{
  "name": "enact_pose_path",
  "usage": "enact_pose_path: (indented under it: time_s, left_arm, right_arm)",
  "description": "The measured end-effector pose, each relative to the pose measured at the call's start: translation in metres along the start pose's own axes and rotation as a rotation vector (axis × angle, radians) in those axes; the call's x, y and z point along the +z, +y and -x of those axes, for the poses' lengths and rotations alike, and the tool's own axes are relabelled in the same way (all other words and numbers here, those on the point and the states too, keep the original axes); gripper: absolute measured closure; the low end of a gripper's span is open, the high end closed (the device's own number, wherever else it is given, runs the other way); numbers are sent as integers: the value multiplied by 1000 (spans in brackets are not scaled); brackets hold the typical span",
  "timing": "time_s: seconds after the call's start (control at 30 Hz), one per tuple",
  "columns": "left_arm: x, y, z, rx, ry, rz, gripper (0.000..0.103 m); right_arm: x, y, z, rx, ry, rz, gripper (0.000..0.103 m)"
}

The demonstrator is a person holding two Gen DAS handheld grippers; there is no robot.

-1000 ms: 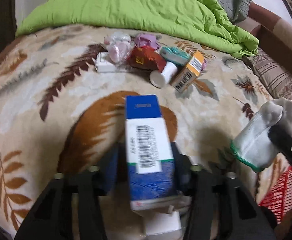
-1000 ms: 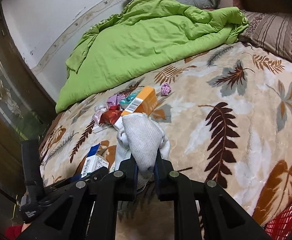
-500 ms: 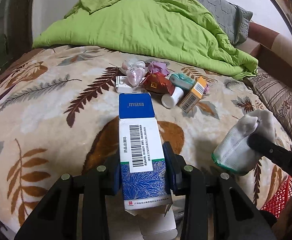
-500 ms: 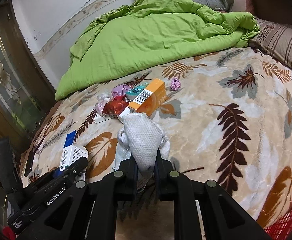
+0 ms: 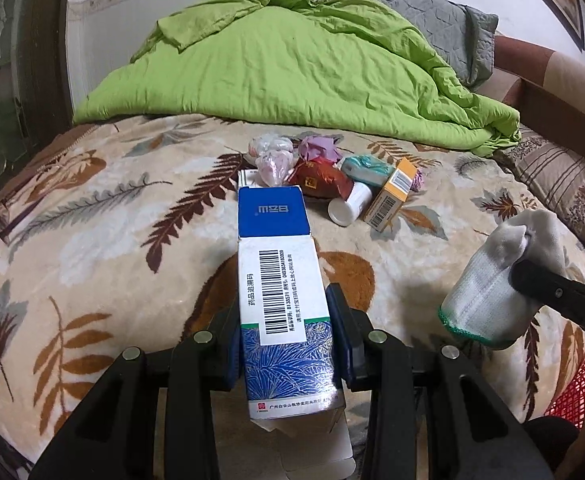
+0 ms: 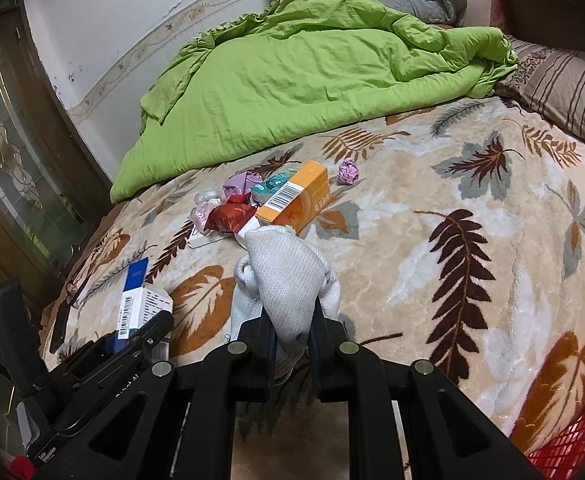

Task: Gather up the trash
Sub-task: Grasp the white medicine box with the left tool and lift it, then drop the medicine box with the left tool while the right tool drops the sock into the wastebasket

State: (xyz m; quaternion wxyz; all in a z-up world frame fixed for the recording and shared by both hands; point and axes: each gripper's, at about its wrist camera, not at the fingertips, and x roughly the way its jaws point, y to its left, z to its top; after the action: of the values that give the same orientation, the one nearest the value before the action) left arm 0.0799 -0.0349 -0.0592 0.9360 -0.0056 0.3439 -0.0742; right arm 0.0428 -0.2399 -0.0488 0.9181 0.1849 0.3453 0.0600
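Note:
My left gripper (image 5: 284, 344) is shut on a blue and white medicine box (image 5: 276, 276) with a barcode, held above the bed. The box also shows in the right wrist view (image 6: 136, 300). My right gripper (image 6: 290, 328) is shut on a white knit glove (image 6: 284, 276) with a green cuff, seen from the left wrist view (image 5: 496, 284) at the right. A pile of trash lies further back on the leaf-pattern blanket (image 5: 92, 240): an orange box (image 5: 392, 196), a red wrapper (image 5: 320, 178), a white bottle (image 5: 348, 206), a teal packet (image 5: 364, 166) and pink wrappers (image 5: 274, 160).
A green quilt (image 5: 292, 72) and a grey pillow (image 5: 424, 12) lie at the back of the bed. A striped pillow (image 6: 564, 80) is at the right. A red plastic basket (image 5: 576, 384) sits at the lower right. A crumpled purple wrapper (image 6: 348, 172) lies apart from the pile.
Both grippers have risen and pulled back from the bed with the box and the glove still held. The trash pile has not moved.

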Motion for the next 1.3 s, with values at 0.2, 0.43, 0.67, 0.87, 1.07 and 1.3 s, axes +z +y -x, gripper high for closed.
enact_pose_path:
  time_s: [0.2, 0.43, 0.67, 0.87, 1.07, 1.3]
  left_arm:
    - [1, -2, 13, 38, -66, -24, 68]
    - [3, -12, 30, 71, -159, -77, 67]
    - [2, -20, 35, 60, -165, -105, 67]
    - [0, -28, 42, -7, -151, -126, 67]
    - [-2, -44, 51, -65, -141, -151, 67]
    - [-2, -76, 64, -195, -118, -221, 67]
  right_arm:
    - [0, 0, 0, -8, -3, 0, 88]
    - [0, 0, 2, -10, -9, 2, 88]
    - [0, -6, 7, 9, -26, -34, 88]
    - [-1, -16, 15, 9, -27, -83, 88]
    - [-1, -21, 24, -9, -14, -83, 88]
    - [3, -36, 58, -66, -54, -41, 88]
